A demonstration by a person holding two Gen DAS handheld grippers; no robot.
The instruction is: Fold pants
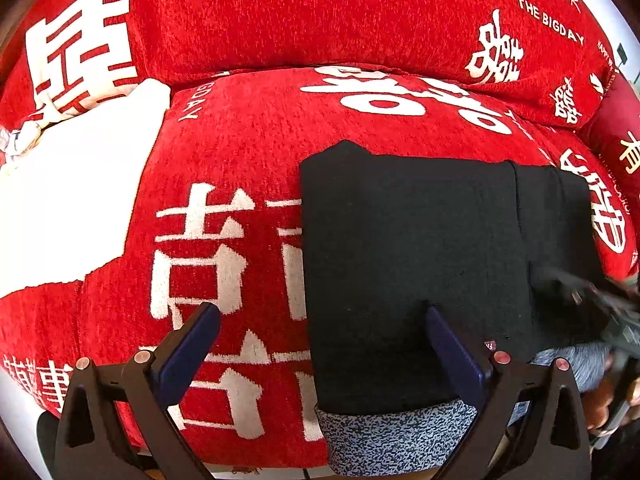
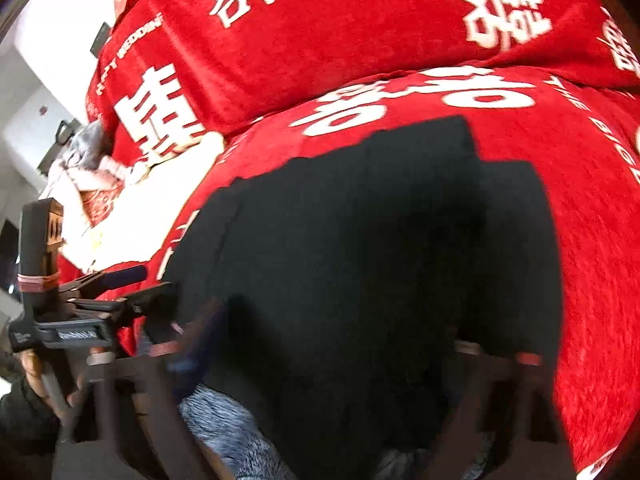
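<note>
Closest in the left wrist view, the left gripper (image 1: 320,332) has its two blue-padded fingers spread wide with nothing between them: one fingertip hangs over the red cover (image 1: 248,128), the other over the near part of the pants (image 1: 412,248). The pants are black and lie folded into a thick, roughly square stack on the seat cushion (a narrower layer shows along the far right side). Under the stack's near edge a speckled grey-blue fabric (image 1: 396,436) sticks out; what it belongs to cannot be made out. At the right edge a dark blurred shape, the right gripper (image 1: 592,300), reaches onto the stack, cut off by the frame.

The right wrist view is smeared by motion. The right gripper (image 2: 332,344) sits low over the pants (image 2: 380,248); its fingers appear set apart, though the blur and the black cloth hide their tips. At the left the left gripper (image 2: 120,292) shows side-on, partly hidden by its own handle.

Farther off, the back cushion (image 1: 280,12) carries white characters, and a white patch (image 1: 68,200) lies overexposed on the left.
</note>
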